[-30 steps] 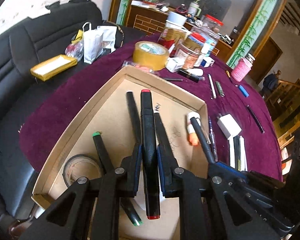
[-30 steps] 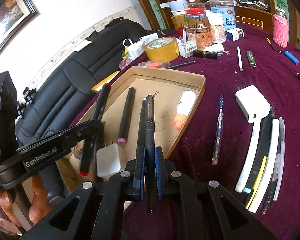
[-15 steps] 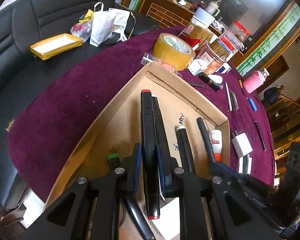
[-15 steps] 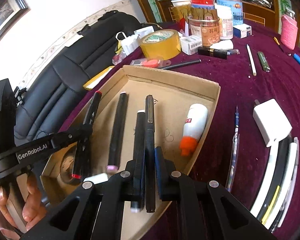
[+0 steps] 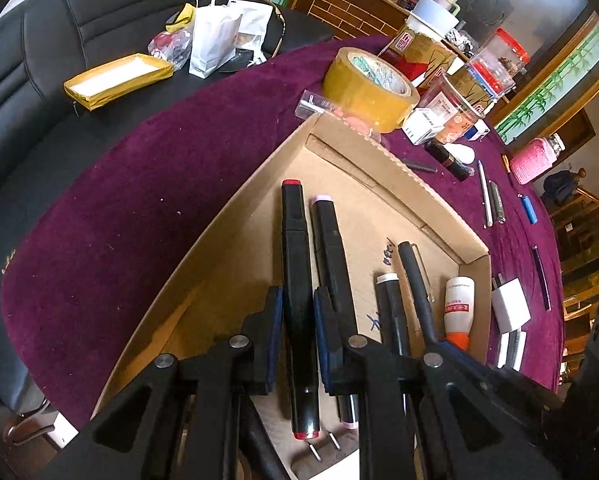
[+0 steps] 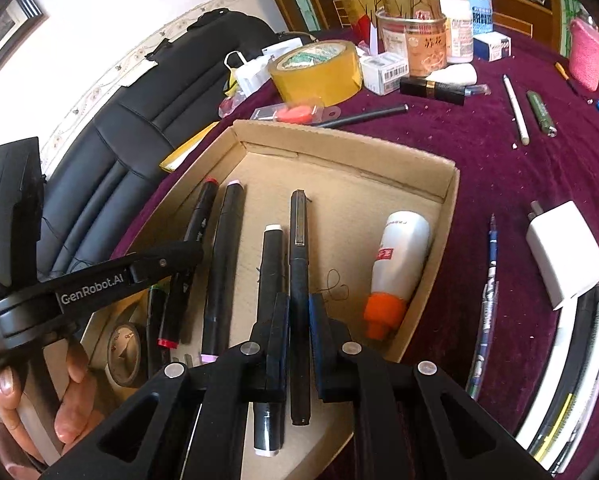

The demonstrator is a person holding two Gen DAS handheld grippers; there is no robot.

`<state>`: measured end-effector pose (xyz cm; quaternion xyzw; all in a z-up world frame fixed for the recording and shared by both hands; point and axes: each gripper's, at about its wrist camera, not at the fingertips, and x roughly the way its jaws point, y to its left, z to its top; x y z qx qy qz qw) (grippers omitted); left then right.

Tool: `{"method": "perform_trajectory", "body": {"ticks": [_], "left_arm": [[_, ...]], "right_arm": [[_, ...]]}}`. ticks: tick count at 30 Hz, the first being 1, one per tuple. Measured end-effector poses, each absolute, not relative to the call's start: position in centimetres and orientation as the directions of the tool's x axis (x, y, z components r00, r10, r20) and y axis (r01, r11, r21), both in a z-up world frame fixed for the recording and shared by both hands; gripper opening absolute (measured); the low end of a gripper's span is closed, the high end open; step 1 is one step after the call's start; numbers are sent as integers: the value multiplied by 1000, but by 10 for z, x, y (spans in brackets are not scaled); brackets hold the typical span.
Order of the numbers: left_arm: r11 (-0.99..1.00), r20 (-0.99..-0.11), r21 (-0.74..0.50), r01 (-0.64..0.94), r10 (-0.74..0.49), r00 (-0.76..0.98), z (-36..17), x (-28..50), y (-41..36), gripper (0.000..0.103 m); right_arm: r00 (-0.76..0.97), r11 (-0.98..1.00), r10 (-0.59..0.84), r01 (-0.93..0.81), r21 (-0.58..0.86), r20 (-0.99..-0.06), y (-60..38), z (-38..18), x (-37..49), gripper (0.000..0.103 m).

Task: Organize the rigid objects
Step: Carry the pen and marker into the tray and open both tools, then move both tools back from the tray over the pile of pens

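A shallow cardboard tray (image 5: pixel 227 216) (image 6: pixel 351 140) lies on the purple tablecloth. My left gripper (image 5: pixel 297 300) stands slightly open around a black marker with red ends (image 5: pixel 295 264), which lies on the tray floor beside a pink-ended marker (image 5: pixel 331 248). My right gripper (image 6: pixel 298 304) stands slightly open around a slim black pen (image 6: pixel 298 264), which lies in the tray next to a white-capped marker (image 6: pixel 269 272). A white glue bottle with an orange cap (image 6: pixel 399 256) lies at the tray's right side. A small tape roll (image 6: pixel 123 352) sits at the tray's near-left corner.
A yellow tape roll (image 6: pixel 315 70), jars (image 6: pixel 423 40) and small boxes stand beyond the tray. A white charger (image 6: pixel 565 256), a blue pen (image 6: pixel 487 280) and several pens (image 6: pixel 571 380) lie right of the tray. A black leather seat (image 5: pixel 59 32) with bags is on the left.
Both grippers have lowered into the tray and their jaws have parted a little. The red-ended marker and the slim black pen now rest on the tray floor.
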<state>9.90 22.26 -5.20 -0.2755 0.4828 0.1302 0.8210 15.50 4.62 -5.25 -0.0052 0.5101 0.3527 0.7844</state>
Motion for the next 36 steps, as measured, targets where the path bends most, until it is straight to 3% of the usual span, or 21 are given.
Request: {"method": "perform_trajectory", "body": {"ticks": [18,19,21,22,23,27,31,35,36], "left_arm": [[810,-868,-328,-485,-56,493,-55,99,224,15],[809,-868,-330,-486,-57,494,-55,99,224,17],[803,-865,-339,-490,-61,499,-53,98,225,30],[801,-865,-336,-495,-53,500,-51,96,225,46],[804,-863,-326,-497,-38,504,-49,95,224,50],[798,-851,-334,-501,-27,524,-40,87,223,50],[805,-835,-333,-491,-9,550,-25,76,210,51],[823,-802,-355,-443,-25,596,-11,59,176,53],[827,-795,-361,-430,-32,605,-8,54,165,54]], "right_arm": [[281,770,441,-607,198,-852,64,-60,149,11],[279,769,445,-606,204,-851,63,-60,149,11],[277,769,448,-605,208,-850,62,-60,150,11],[275,770,447,-602,210,-851,61,-59,150,11],[272,769,451,-602,215,-850,60,-59,150,11],[263,760,473,-604,239,-841,54,-55,144,12],[256,732,533,-617,288,-807,35,-43,130,19],[259,694,609,-632,345,-750,4,-30,110,42],[256,686,625,-631,362,-737,-4,-29,106,43]]}}
